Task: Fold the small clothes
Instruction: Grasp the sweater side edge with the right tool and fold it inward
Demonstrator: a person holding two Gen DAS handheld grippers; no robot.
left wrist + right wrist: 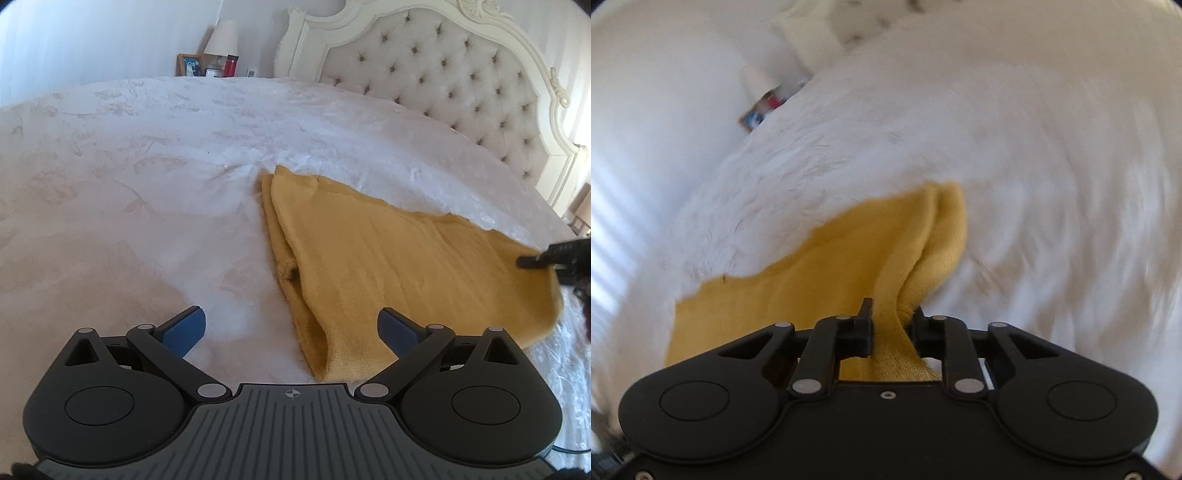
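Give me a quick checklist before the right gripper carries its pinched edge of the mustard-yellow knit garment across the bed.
1. Right gripper shut on the mustard-yellow knit garment: ok, a bunched edge sits between its fingers.
2. Left gripper open: ok, blue pads spread wide, nothing pinched.
3. Left gripper positioned to take the near hem: not ok, the hem lies between its fingers but is not gripped.
4. Garment flat on the white textured bedspread: ok, already folded lengthwise, layers showing along the far edge.
5. Landing area bare: ok in the left view.
6. Grip depth of the right fingers: cannot tell, the right view is blurred.
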